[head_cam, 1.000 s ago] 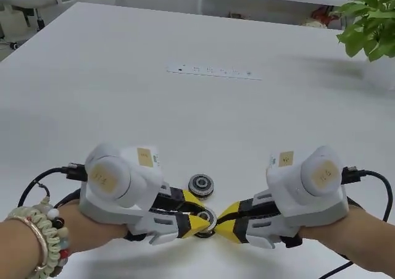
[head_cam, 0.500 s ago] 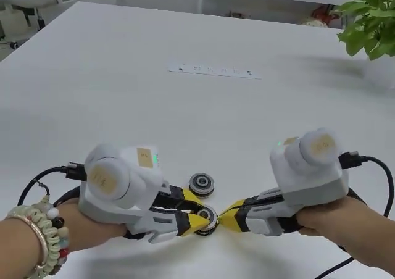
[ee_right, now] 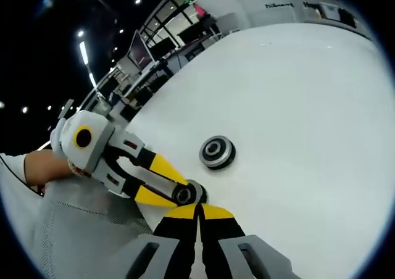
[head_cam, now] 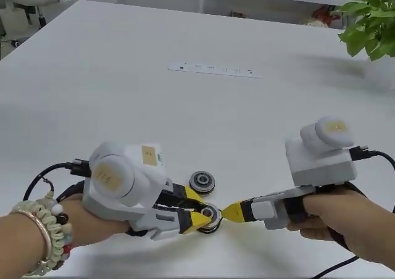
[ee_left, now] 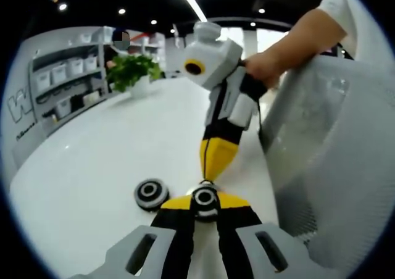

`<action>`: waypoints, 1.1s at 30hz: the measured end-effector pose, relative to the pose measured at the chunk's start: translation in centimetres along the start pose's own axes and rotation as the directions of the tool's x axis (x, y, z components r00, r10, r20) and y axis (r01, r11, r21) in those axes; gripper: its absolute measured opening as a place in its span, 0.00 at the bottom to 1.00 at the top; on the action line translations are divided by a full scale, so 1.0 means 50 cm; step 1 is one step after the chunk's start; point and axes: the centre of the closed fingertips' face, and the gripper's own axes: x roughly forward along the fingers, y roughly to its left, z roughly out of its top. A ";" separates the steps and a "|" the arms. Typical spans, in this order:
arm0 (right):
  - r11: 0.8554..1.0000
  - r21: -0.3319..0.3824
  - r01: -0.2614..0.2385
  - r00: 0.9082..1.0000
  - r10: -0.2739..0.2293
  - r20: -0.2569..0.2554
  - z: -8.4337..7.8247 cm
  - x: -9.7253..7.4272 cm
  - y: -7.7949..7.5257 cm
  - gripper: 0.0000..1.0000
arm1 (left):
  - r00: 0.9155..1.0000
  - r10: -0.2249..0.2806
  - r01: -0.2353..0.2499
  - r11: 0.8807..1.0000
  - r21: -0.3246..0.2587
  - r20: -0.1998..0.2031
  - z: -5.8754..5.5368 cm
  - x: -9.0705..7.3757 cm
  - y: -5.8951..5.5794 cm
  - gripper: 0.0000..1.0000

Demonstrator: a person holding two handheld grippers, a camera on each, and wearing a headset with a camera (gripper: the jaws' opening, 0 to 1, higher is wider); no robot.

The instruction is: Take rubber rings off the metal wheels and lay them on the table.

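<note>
— Where's the wheel (head_cam: 209, 215)?
— Clamped between my left gripper's (ee_left: 204, 202) yellow tips, low over the table (head_cam: 185, 112). The second wheel (head_cam: 202, 182) lies just beyond.
— What changed?
— I've rolled the right gripper (head_cam: 229, 212) up onto its edge. Its jaws are closed, tips at the rubber ring (ee_left: 194, 202). I can't tell if they've caught it, but I'd judge the peel is starting.

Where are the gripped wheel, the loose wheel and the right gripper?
gripped wheel (ee_left: 205, 200), left gripper view, on its hub
loose wheel (head_cam: 202, 182), head view, on its hub
right gripper (head_cam: 226, 212), head view, at its shut yellow tips
</note>
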 end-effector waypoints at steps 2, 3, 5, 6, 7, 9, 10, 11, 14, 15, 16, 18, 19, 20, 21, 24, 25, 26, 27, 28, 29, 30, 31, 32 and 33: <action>0.999 0.037 -0.015 1.000 0.015 0.008 0.002 -0.001 0.004 0.00 | 1.000 0.000 0.000 1.000 -0.004 0.003 0.000 0.000 0.000 0.14; 0.999 0.045 -0.016 1.000 0.016 0.010 0.002 -0.001 0.005 0.00 | 1.000 0.001 -0.001 1.000 -0.006 0.006 0.000 0.000 0.000 0.14; 0.999 0.045 -0.020 1.000 0.020 0.010 0.002 0.001 0.009 0.00 | 1.000 0.001 -0.001 1.000 -0.010 0.010 0.001 0.000 -0.001 0.14; 0.998 0.056 -0.022 1.000 0.022 0.011 0.002 0.003 0.009 0.00 | 1.000 0.002 -0.002 1.000 -0.007 0.010 0.001 0.001 -0.001 0.14; 0.998 0.062 -0.023 1.000 0.022 0.014 0.002 0.003 0.009 0.00 | 1.000 0.003 -0.003 1.000 -0.003 0.009 0.001 0.001 0.000 0.14; 0.997 0.073 -0.027 1.000 0.025 0.016 0.002 0.002 0.013 0.00 | 1.000 0.003 -0.003 1.000 -0.001 0.008 0.001 0.001 0.000 0.14; 0.997 0.074 -0.027 1.000 0.025 0.017 0.002 0.003 0.016 0.00 | 1.000 0.003 -0.003 1.000 -0.002 0.007 0.001 0.001 0.000 0.14; 0.997 0.074 -0.027 1.000 0.026 0.017 0.002 0.003 0.017 0.00 | 1.000 0.003 -0.003 1.000 -0.002 0.007 0.001 0.001 0.000 0.14; 0.996 0.081 -0.033 0.999 0.031 0.021 0.002 0.003 0.023 0.00 | 1.000 0.000 0.000 1.000 0.005 0.009 0.001 0.000 0.000 0.14; 0.996 0.088 -0.035 0.999 0.033 0.024 0.003 0.003 0.025 0.00 | 1.000 0.001 -0.001 1.000 0.006 0.009 0.001 0.000 0.000 0.14; 0.995 0.091 -0.036 0.999 0.034 0.026 0.003 0.003 0.025 0.00 | 1.000 0.001 -0.001 1.000 0.005 0.008 0.001 0.000 0.000 0.14; 0.995 0.091 -0.036 0.999 0.034 0.027 0.003 0.003 0.028 0.00 | 1.000 0.002 -0.002 1.000 0.004 0.008 0.001 0.000 0.000 0.14; 0.995 0.090 -0.036 0.999 0.034 0.027 0.004 0.003 0.030 0.00 | 1.000 0.002 -0.002 1.000 0.002 0.008 0.001 0.001 0.000 0.14; 0.995 0.090 -0.036 0.999 0.034 0.027 0.004 0.003 0.030 0.00 | 1.000 0.002 -0.002 1.000 0.001 0.008 0.001 0.001 0.000 0.14; 0.995 0.090 -0.036 0.999 0.034 0.028 0.004 0.003 0.031 0.00 | 1.000 0.002 -0.002 1.000 0.000 0.008 0.001 0.001 0.000 0.14; 0.995 0.092 -0.041 0.999 0.038 0.031 0.006 0.004 0.032 0.00 | 1.000 0.002 -0.002 1.000 0.000 0.007 0.001 0.001 0.000 0.14; 0.995 0.093 -0.042 0.999 0.040 0.032 0.006 0.004 0.033 0.00 | 1.000 0.002 -0.002 1.000 0.001 0.007 0.001 0.001 0.000 0.14; 0.994 0.102 -0.047 0.998 0.043 0.037 0.007 0.004 0.034 0.00 | 1.000 0.002 -0.002 1.000 0.000 0.008 0.001 0.001 0.001 0.14; 0.993 0.105 -0.049 0.998 0.045 0.039 0.008 0.004 0.035 0.00 | 1.000 0.003 -0.003 1.000 -0.002 0.009 0.001 0.000 0.001 0.14; 0.992 0.110 -0.054 0.998 0.050 0.043 0.008 0.003 0.036 0.00 | 1.000 0.002 -0.002 1.000 -0.001 0.009 0.001 0.000 0.001 0.14; 0.992 0.111 -0.057 0.998 0.052 0.044 0.009 0.003 0.037 0.00 | 1.000 0.002 -0.002 1.000 0.000 0.010 0.001 0.000 0.001 0.14; 0.992 0.111 -0.058 0.998 0.054 0.044 0.009 0.003 0.037 0.00 | 1.000 0.002 -0.002 1.000 0.000 0.010 0.001 0.000 0.001 0.14; 0.992 0.111 -0.059 0.998 0.054 0.044 0.009 0.003 0.038 0.00 | 1.000 0.003 -0.003 1.000 -0.001 0.010 0.001 0.000 0.001 0.14; 0.992 0.111 -0.061 0.997 0.056 0.045 0.010 0.004 0.038 0.00 | 1.000 0.003 -0.003 1.000 -0.002 0.010 0.001 0.001 0.001 0.14; 0.992 0.110 -0.063 0.997 0.059 0.045 0.010 0.004 0.040 0.00 | 1.000 0.003 -0.003 1.000 -0.001 0.010 0.001 0.001 0.001 0.14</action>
